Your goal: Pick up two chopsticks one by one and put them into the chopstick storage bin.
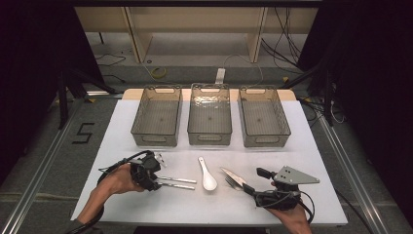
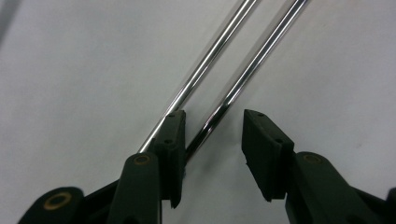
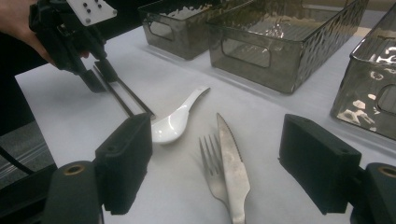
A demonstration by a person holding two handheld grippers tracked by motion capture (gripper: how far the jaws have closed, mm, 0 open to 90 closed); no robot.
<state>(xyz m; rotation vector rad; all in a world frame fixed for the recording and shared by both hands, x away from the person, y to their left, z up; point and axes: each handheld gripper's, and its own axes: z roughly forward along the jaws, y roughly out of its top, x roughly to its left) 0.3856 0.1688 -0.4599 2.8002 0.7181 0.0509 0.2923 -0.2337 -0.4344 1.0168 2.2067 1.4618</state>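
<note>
On the left part of the bench [image 1: 122, 204], just in front of the left tray, your left gripper [image 2: 214, 140] stands over the pair of metal chopsticks [image 1: 176, 183]. These two rods lie side by side, and their long axis goes from the gripper toward the white ceramic spoon [image 1: 207, 174]. In the left gripper view the jaws are apart, not clamped: one chopstick [image 2: 233, 93] passes through the gap, while the other chopstick [image 2: 205, 60] runs under the outer side of one pad. So the jaws straddle one rod and not both; I judge you must shift a little sideways across the rods before you close. Your right gripper [image 3: 215, 172] is far from them, with wide open jaws and nothing between the pads, above the fork [image 3: 212, 170] and the knife [image 3: 233, 163].
</note>
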